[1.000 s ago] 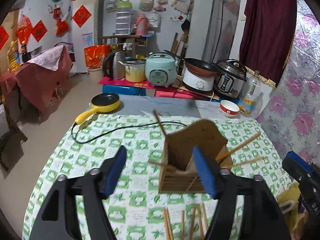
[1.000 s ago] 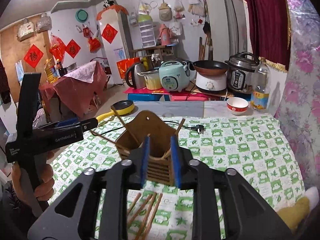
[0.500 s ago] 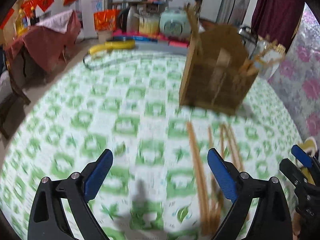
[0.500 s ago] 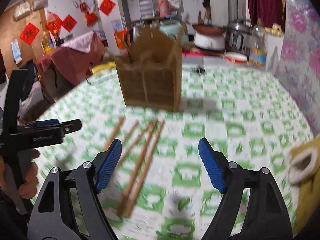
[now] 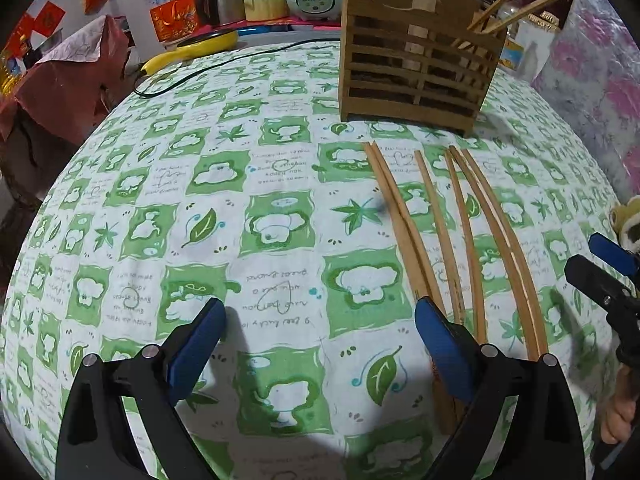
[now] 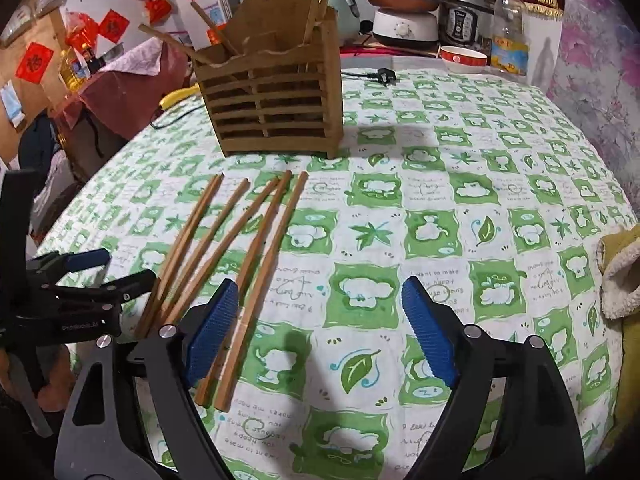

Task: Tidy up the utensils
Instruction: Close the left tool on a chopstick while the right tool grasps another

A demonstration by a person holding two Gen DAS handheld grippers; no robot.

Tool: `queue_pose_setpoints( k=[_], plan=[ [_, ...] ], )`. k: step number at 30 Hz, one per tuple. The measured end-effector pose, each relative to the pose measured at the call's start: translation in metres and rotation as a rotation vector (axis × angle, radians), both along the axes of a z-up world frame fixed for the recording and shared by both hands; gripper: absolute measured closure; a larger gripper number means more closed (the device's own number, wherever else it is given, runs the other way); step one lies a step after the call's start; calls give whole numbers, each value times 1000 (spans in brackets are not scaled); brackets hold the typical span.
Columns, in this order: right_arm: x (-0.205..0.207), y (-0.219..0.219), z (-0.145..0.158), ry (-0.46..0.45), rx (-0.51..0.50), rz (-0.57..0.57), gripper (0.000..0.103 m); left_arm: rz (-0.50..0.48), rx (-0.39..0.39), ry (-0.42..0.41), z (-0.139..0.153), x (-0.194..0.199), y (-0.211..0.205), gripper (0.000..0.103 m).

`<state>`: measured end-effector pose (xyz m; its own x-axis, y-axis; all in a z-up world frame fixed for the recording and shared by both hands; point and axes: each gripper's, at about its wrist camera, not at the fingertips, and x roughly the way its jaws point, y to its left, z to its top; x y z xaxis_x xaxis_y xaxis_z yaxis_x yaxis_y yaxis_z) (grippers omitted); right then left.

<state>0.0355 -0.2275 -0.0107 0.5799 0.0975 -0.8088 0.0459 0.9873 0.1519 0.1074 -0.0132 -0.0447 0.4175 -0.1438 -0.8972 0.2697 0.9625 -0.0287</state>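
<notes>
Several wooden chopsticks lie side by side on the green-patterned tablecloth, in front of a slatted wooden utensil holder that has a few chopsticks standing in it. The chopsticks and the holder also show in the right wrist view. My left gripper is open and empty, low over the cloth, its right finger by the near ends of the chopsticks. My right gripper is open and empty, its left finger over the rightmost chopsticks.
A round table with a green tablecloth. A black power cord and a yellow pan lie at the far side. Rice cookers, a bowl and a bottle stand behind. A yellow cloth lies at the right edge.
Both grippers have dropped from above the holder down close to the tablecloth by the loose chopsticks. The right gripper's jaws have opened wide.
</notes>
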Motion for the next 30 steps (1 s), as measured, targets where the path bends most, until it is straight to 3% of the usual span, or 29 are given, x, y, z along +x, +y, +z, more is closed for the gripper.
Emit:
queue_pose_setpoints(
  k=[8, 14, 22, 30],
  plan=[
    [-8, 15, -12, 50, -37, 79, 20, 6, -130, 38, 6, 4, 10, 9],
    [-13, 21, -17, 62, -81, 111, 21, -37, -114, 35, 5, -2, 0, 8],
    [-14, 37, -20, 63, -140, 169, 22, -73, -36, 13, 0, -6, -12, 5],
    [-16, -8, -21, 75, -140, 16, 26, 19, -26, 11, -1, 4, 12, 4]
  ],
)
